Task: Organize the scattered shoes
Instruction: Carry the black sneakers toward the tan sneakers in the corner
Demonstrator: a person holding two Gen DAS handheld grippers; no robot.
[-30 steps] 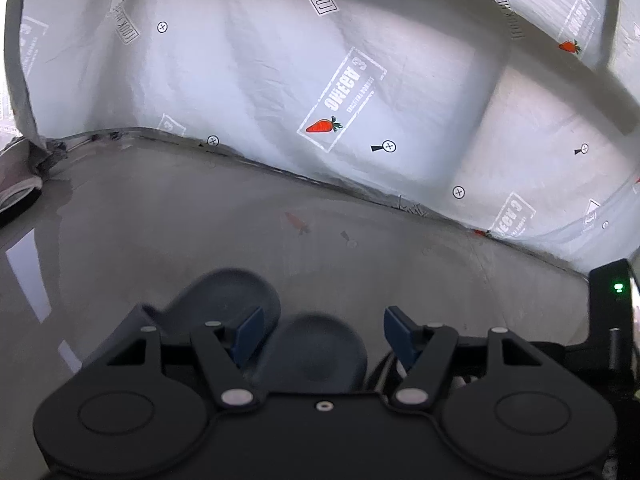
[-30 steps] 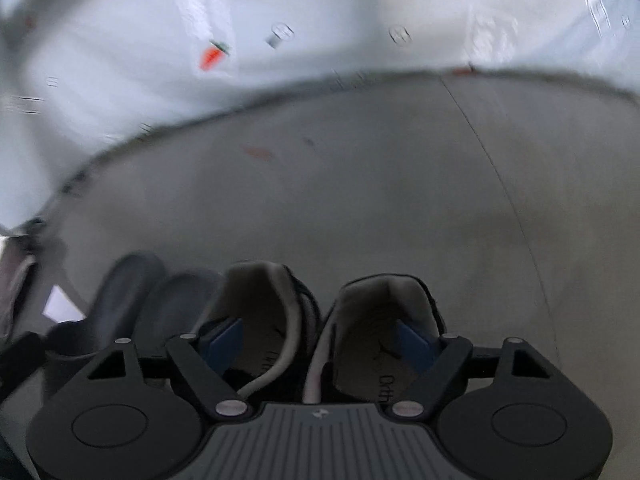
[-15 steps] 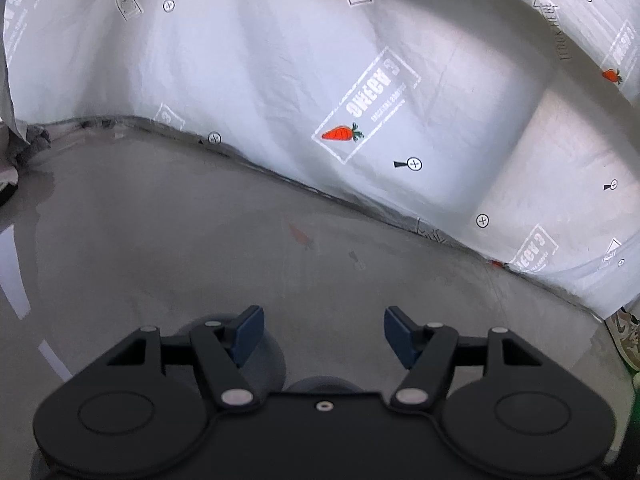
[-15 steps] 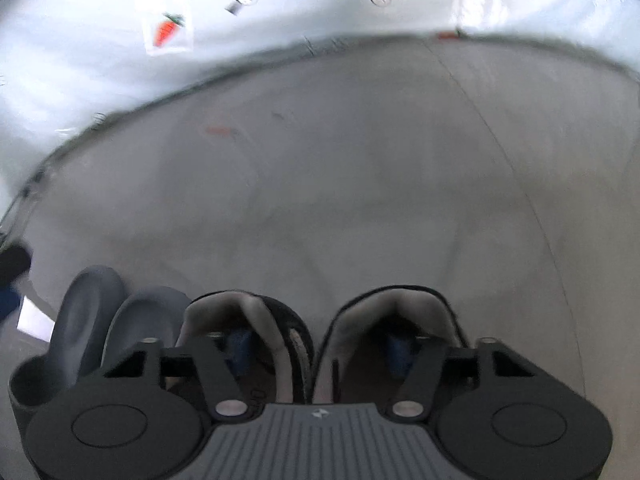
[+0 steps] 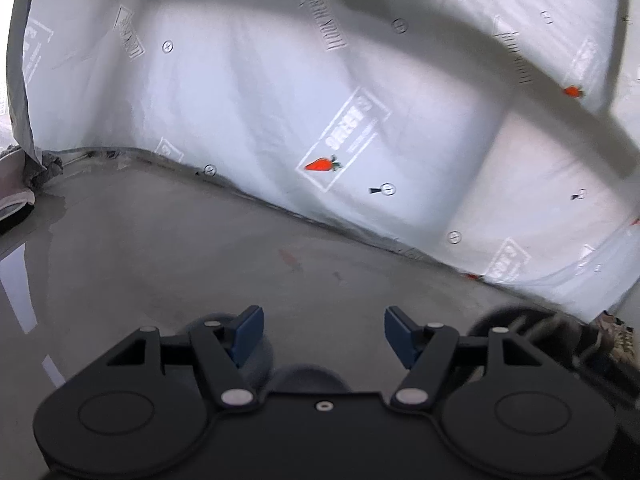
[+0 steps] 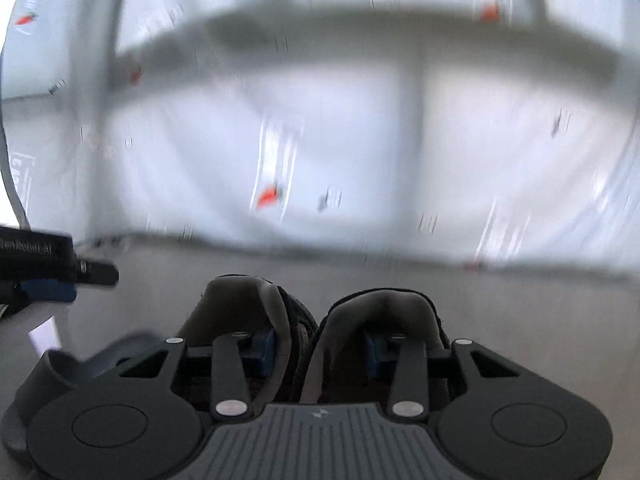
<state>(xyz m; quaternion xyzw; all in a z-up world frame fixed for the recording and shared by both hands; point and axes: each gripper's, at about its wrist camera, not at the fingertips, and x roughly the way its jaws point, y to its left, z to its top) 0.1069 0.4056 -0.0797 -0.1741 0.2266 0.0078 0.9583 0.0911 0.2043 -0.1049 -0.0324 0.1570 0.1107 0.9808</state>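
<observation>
A pair of dark sneakers with grey linings (image 6: pixel 384 312) hangs in front of my right gripper (image 6: pixel 318 346). One blue pad sits inside each shoe, and the closing jaws pinch the two touching inner walls together. Dark grey slippers (image 6: pixel 80 364) lie on the floor at the lower left of the right wrist view. In the left wrist view only their toes (image 5: pixel 256 356) show behind the gripper body. My left gripper (image 5: pixel 320 328) stands open over bare floor with nothing between its pads. It also shows at the left edge of the right wrist view, its fingers (image 6: pixel 92 274) pointing right.
A white plastic sheet printed with carrots (image 5: pixel 320 164) hangs as a wall behind the grey floor (image 5: pixel 160 248). A patterned shoe (image 5: pixel 616 332) lies at the far right. A pale flat item with a dark edge (image 5: pixel 16 204) lies at the far left.
My right gripper closed on the sneakers' inner walls, then rose and tipped up with them. My left gripper moved off the slippers, which slid under its body.
</observation>
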